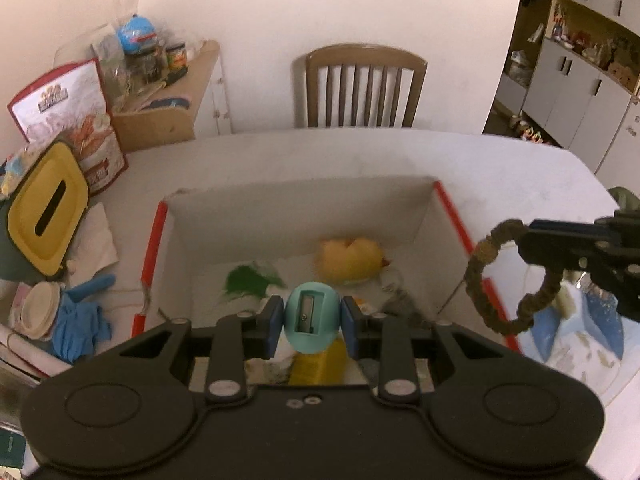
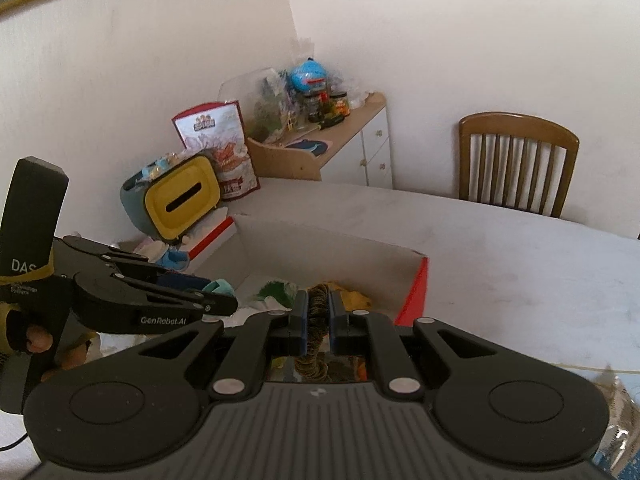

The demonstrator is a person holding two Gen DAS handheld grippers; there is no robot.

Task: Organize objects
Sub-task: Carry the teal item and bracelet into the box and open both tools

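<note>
One egg-shaped teal sharpener (image 1: 311,317)

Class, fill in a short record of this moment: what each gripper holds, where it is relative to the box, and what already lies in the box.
left gripper: shut on sharpener, above the box
right gripper: shut on ring, at the box's right edge
in box: yellow toy, green item
beside box: tissue holder, blue gloves
</note>
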